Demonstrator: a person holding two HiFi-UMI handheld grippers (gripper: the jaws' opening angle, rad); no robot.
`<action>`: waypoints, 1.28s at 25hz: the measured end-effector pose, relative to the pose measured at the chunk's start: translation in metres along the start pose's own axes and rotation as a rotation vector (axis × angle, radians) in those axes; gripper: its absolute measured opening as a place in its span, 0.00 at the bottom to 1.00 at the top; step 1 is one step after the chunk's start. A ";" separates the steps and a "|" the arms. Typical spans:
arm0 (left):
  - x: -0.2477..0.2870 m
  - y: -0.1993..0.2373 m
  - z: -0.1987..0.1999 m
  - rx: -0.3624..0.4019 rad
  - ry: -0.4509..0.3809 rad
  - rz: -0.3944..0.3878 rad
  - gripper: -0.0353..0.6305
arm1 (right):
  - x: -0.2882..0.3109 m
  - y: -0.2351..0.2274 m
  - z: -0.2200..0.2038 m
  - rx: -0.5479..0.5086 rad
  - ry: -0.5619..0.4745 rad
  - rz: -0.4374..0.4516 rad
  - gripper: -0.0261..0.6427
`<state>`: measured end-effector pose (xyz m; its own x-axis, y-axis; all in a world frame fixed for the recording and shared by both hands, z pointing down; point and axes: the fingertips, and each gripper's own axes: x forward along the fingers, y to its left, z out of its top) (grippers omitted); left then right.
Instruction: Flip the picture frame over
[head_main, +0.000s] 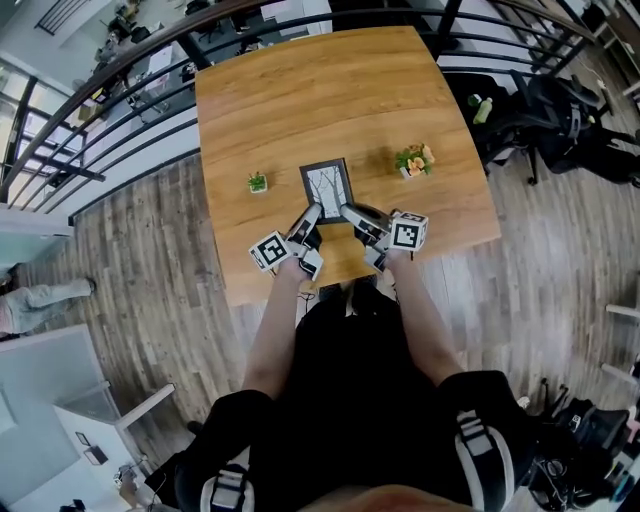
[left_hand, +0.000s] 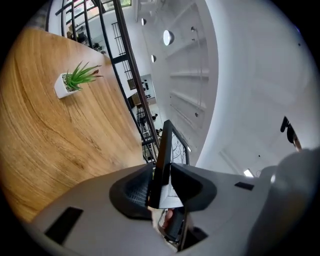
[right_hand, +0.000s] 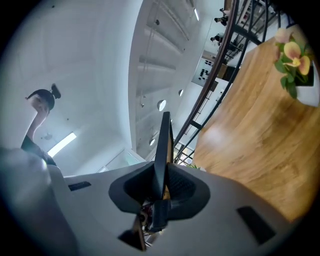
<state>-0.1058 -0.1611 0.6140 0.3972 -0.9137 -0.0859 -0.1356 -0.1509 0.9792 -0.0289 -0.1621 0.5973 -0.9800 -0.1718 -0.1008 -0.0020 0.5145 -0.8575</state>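
The black picture frame, showing a bare-branch drawing, lies mid-table with its picture side toward the head camera. My left gripper holds its near left corner and my right gripper its near right corner. In the left gripper view the frame's edge runs between the two pads, and the left gripper is shut on it. In the right gripper view the frame is seen edge-on, pinched tightly by the right gripper. Both grippers are rolled, so the table appears tilted in their views.
The wooden table also carries a small green plant in a white pot left of the frame and a flower pot to its right. A black railing runs behind. Bags lie on the floor at right.
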 end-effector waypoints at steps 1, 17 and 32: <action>-0.001 -0.001 0.001 0.000 0.004 -0.004 0.24 | 0.000 0.000 0.000 -0.006 -0.008 -0.010 0.16; -0.007 0.014 0.006 0.336 0.183 0.132 0.22 | -0.006 -0.038 -0.017 -0.294 -0.031 -0.473 0.21; 0.008 0.054 -0.018 0.503 0.333 0.298 0.22 | -0.026 -0.081 -0.017 -0.486 0.102 -0.710 0.25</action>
<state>-0.0934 -0.1700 0.6697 0.5250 -0.7907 0.3150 -0.6571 -0.1413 0.7405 -0.0070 -0.1851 0.6782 -0.7277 -0.5243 0.4423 -0.6822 0.6202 -0.3872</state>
